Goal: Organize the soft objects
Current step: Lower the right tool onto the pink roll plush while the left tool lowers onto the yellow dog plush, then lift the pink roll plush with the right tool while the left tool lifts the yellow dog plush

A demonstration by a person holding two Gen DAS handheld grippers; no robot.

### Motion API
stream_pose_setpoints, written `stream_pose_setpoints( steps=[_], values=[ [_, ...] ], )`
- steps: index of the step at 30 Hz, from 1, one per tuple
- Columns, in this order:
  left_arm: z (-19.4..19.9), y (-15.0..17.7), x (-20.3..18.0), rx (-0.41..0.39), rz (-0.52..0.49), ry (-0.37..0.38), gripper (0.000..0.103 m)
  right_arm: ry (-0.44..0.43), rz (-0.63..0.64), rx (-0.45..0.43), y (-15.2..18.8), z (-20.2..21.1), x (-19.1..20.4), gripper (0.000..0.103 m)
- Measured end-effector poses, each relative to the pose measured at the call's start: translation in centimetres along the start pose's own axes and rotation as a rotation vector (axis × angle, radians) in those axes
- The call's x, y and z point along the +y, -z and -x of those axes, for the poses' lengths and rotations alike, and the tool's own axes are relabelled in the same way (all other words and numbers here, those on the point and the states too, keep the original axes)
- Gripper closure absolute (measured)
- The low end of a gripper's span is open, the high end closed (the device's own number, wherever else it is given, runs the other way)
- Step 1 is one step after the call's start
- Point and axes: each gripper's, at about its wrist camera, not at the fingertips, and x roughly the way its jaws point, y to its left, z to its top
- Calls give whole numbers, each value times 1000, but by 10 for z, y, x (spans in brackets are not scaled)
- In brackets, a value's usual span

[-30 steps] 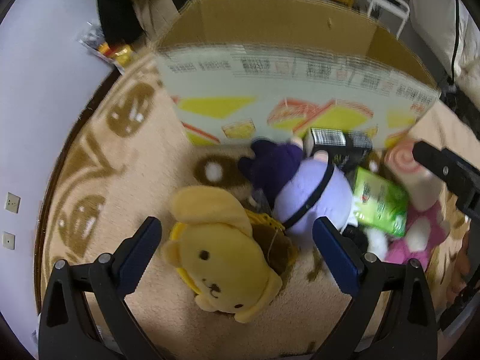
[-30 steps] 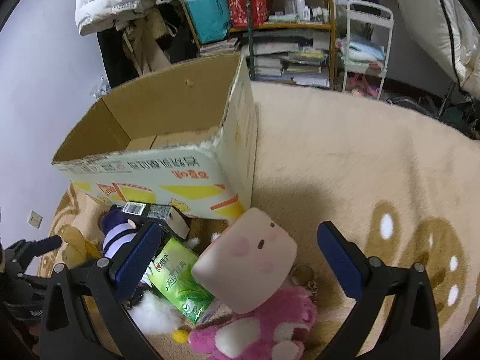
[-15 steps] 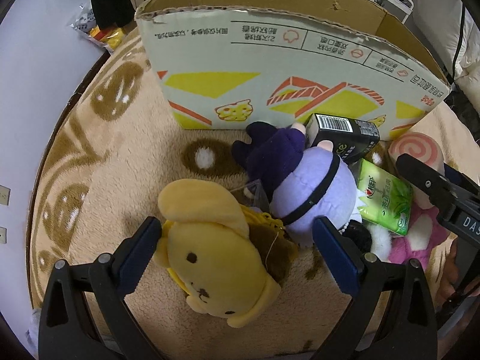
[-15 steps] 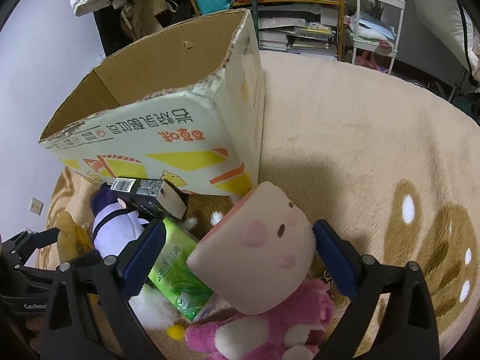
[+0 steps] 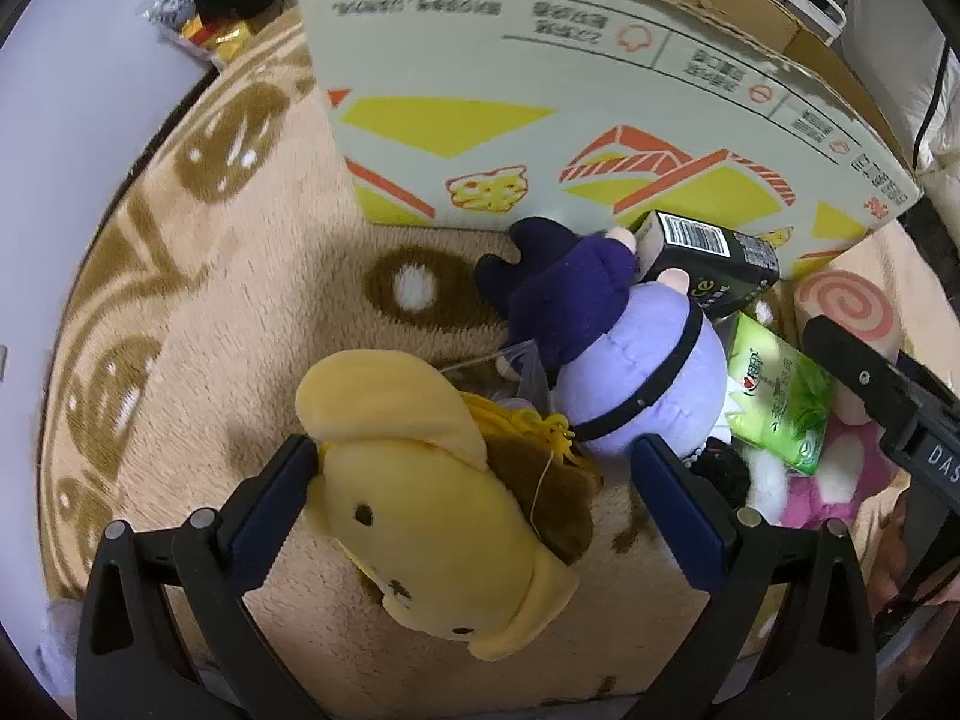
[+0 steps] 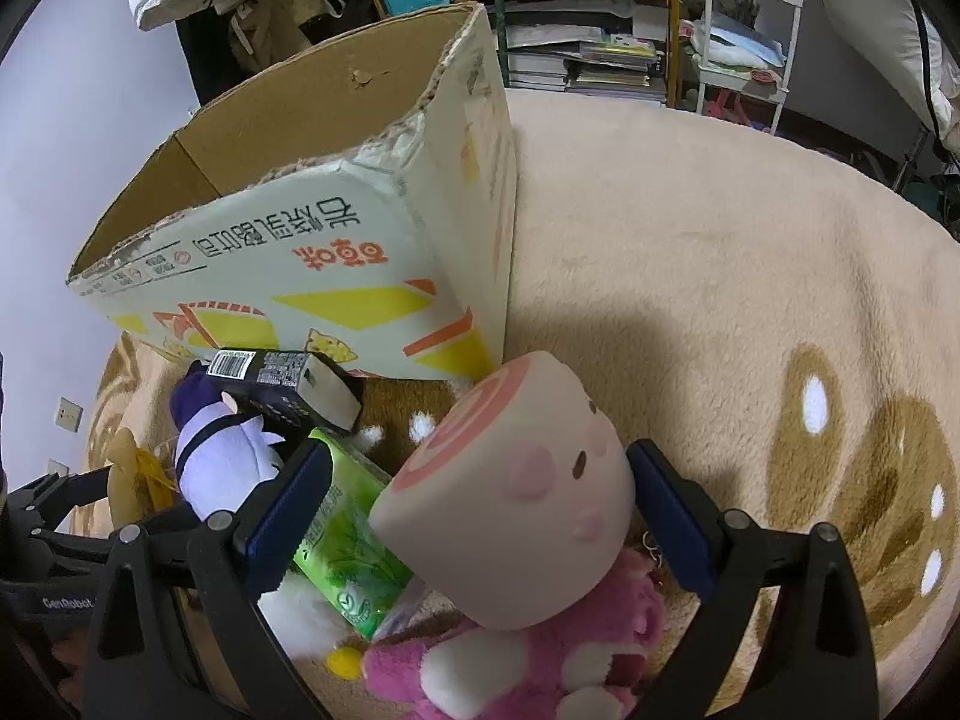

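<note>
A yellow dog plush (image 5: 420, 510) lies on the rug between the open jaws of my left gripper (image 5: 474, 504). Its left pad (image 5: 273, 504) touches the plush's side. A purple plush (image 5: 624, 360) lies just beyond, also in the right wrist view (image 6: 222, 450). A pink swirl cylinder plush (image 6: 516, 504) sits between the open jaws of my right gripper (image 6: 480, 516), on top of a pink bear plush (image 6: 540, 666). An open cardboard box (image 6: 336, 192) stands behind the pile; it fills the back of the left wrist view (image 5: 600, 120).
A black carton (image 6: 282, 384) and a green tissue pack (image 6: 348, 552) lie among the plush toys. The beige rug (image 6: 750, 276) spreads to the right. Shelves (image 6: 588, 18) and a white cart (image 6: 744, 36) stand at the back.
Both grippers have moved forward and down. The yellow plush now sits between the left jaws and the pink cylinder plush between the right jaws. The box looms closer.
</note>
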Motion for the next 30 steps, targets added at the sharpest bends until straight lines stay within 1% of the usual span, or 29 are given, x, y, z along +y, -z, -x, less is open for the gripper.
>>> stream_pose_setpoints(
  steps=[7, 11, 13, 14, 15, 16, 18, 22, 24, 25, 27, 29, 30],
  values=[
    [-10, -3, 9, 40, 46, 57, 1, 25, 28, 13, 1, -1, 4, 12],
    [-14, -10, 16, 47, 53, 77, 6, 32, 22, 18, 2, -2, 2, 15],
    [-15, -6, 15, 52, 55, 87, 12, 34, 18, 22, 3, -2, 1, 16],
    [-15, -4, 16, 58, 55, 94, 16, 36, 16, 25, 2, -2, 0, 16],
    [-17, -1, 17, 62, 55, 98, 23, 35, 14, 25, 2, -1, -2, 16],
    [-18, 0, 17, 69, 52, 99, 27, 33, 11, 26, 2, -1, -3, 17],
    [-21, 0, 17, 74, 42, 78, 31, 39, 11, 29, 1, -1, -4, 24],
    [-18, 0, 19, 52, 49, 74, 35, 31, -5, 36, 3, 3, -10, 33],
    [-15, 1, 23, 36, 61, 77, 37, 28, -15, 29, 4, 6, -11, 41],
    [-12, 1, 24, 25, 66, 79, 37, 24, -20, 23, 4, 7, -11, 43],
    [-8, -4, 25, -1, 69, 82, 38, 20, -30, 13, 5, 12, -12, 49],
    [-2, 2, 30, -32, 61, 77, 38, 31, -44, 2, 8, 17, -13, 52],
    [4, 2, 30, -61, 52, 69, 38, 27, -46, -2, 9, 19, -13, 53]
  ],
)
